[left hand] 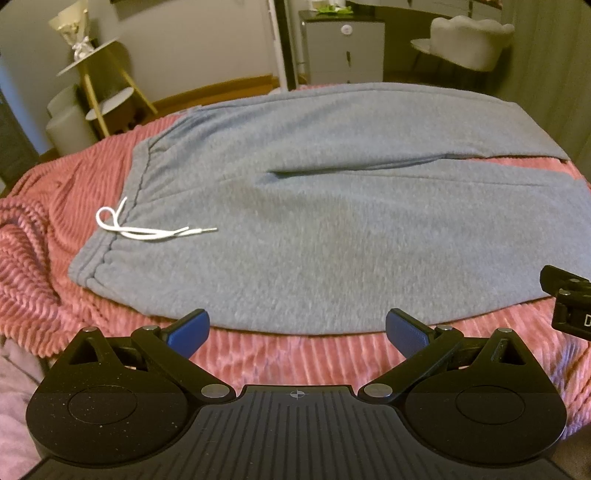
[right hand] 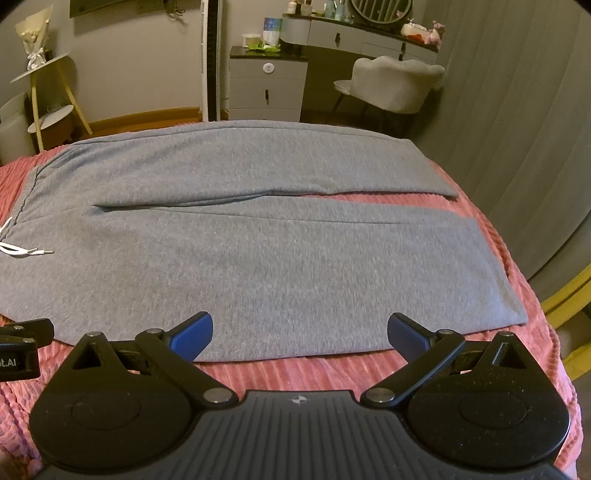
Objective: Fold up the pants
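Grey sweatpants point(left hand: 332, 221) lie spread flat on a pink ribbed blanket point(left hand: 48, 229), waistband to the left, both legs running right. A white drawstring point(left hand: 147, 230) lies on the waistband. My left gripper point(left hand: 297, 328) is open and empty, just above the pants' near edge toward the waist. My right gripper point(right hand: 300, 332) is open and empty over the near edge of the closer leg of the pants point(right hand: 295, 258). The blanket point(right hand: 295, 373) shows below the near hem. Each gripper's body shows at the edge of the other's view.
Beyond the bed stand a grey drawer cabinet point(right hand: 266, 86), a white chair point(right hand: 395, 86), a vanity desk point(right hand: 362, 35) and a yellow-legged side table point(right hand: 48, 99). A grey curtain point(right hand: 517, 129) hangs at the right. The blanket bunches at the left point(left hand: 22, 258).
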Available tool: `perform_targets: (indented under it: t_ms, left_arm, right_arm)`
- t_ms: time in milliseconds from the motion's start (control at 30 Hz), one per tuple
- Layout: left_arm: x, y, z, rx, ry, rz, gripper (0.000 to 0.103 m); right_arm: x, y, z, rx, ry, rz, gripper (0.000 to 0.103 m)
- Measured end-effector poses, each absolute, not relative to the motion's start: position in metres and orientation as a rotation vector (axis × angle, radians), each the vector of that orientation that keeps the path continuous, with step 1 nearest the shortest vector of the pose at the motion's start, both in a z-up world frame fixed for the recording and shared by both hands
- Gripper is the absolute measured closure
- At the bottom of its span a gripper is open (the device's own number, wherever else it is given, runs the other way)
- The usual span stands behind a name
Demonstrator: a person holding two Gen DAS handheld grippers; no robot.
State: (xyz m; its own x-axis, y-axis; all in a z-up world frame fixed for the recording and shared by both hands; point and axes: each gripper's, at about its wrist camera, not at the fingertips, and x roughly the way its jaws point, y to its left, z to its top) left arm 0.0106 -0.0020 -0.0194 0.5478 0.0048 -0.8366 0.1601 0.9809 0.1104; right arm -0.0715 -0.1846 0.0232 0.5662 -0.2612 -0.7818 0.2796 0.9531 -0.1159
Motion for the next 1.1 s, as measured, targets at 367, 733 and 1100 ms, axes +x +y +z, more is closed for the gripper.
perform_targets:
  t_ms: [367,733,1100]
  left_arm:
    - [0.0125,-0.0020,-0.0199,0.178,0.990,-0.087,0.000]
    - [0.0155,-0.0033,-0.0222,0.179,1.002,-0.086,0.000]
    - [0.0161,-0.0040,-0.0240,0.180,1.004,-0.088,0.000]
  right_arm:
    - [-0.0707,-0.1874,0.0215,0.028,0.919,-0.316,0.002]
    - [-0.0691,-0.1896,0.0192,0.035,0.929,-0.314,0.002]
    - [-0.0683,-0.1906,0.0174,0.038,0.933,-0.313,0.002]
